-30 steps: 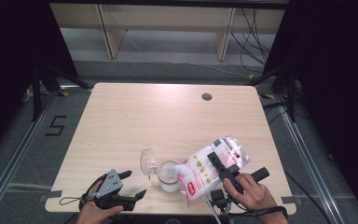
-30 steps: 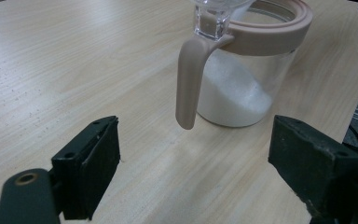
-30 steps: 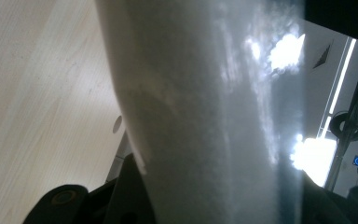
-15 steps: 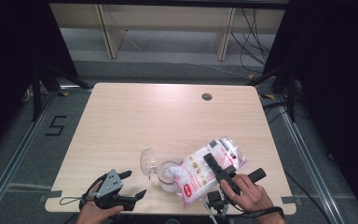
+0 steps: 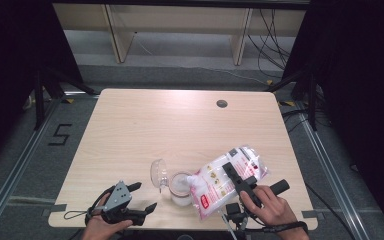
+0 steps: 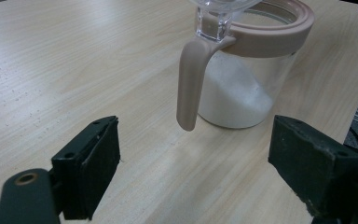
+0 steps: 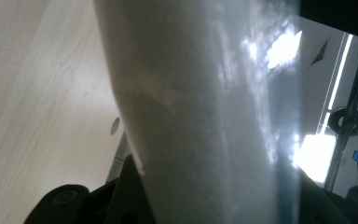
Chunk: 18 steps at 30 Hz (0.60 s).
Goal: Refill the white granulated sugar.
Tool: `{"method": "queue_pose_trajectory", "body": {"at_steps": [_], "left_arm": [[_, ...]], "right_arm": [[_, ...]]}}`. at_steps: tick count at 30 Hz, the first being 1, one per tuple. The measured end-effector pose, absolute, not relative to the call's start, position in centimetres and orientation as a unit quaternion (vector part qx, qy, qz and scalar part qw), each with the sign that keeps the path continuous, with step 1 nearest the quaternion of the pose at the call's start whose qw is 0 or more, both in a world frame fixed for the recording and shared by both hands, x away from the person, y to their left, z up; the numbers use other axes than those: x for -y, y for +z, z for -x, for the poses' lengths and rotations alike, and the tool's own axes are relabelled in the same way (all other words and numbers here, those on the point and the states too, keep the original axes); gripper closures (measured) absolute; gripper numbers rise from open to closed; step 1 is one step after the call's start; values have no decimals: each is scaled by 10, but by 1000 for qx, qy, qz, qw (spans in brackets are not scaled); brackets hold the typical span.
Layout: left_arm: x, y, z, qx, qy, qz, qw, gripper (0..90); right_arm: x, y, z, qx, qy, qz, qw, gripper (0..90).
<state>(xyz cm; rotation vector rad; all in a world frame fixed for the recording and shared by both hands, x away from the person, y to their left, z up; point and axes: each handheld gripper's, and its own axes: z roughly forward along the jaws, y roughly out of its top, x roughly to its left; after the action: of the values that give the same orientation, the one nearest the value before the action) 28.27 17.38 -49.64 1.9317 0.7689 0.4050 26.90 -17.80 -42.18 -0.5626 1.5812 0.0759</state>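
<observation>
A clear jar (image 5: 181, 190) with a pink rim stands near the table's front edge, its hinged clear lid (image 5: 158, 175) flipped open to the left. White powder lies inside the jar (image 6: 242, 88); a pink latch (image 6: 190, 84) hangs from the rim. My right gripper (image 5: 235, 177) is shut on a plastic bag of white powder (image 5: 215, 185), held tilted with its lower left corner over the jar's mouth. The bag (image 7: 205, 112) sits close before the right gripper's camera. My left gripper (image 5: 142, 197) rests open at the front left, its pads (image 6: 95, 168) apart, facing the jar.
The wooden table (image 5: 180, 125) has a round cable hole (image 5: 222, 104) near its back edge. Dark frame legs and cables stand beyond the table on both sides. The front edge lies just below both hands.
The bag has tipped a little lower and to the left over the jar. The left gripper has not moved.
</observation>
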Motion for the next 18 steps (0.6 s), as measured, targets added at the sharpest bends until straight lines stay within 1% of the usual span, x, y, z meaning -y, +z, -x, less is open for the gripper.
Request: {"method": "queue_pose_trajectory", "body": {"at_steps": [1,2,13,18], "left_arm": [[-174,-496,-283,-314,168,-796,489,161],[-174,-496,-283,-313,168,-796,489,161],[-174,-496,-283,-311,170,-797,488,161],[-174,-496,-283,-314,168,-797,488,161]], "right_arm": [[178,-419,-269,-701,22,264,662,698],[180,-421,-268,-704,22,251,663,698],[171,-424,-265,-702,38,253,665,699],[166,-426,-270,-706,31,269,654,699]]}}
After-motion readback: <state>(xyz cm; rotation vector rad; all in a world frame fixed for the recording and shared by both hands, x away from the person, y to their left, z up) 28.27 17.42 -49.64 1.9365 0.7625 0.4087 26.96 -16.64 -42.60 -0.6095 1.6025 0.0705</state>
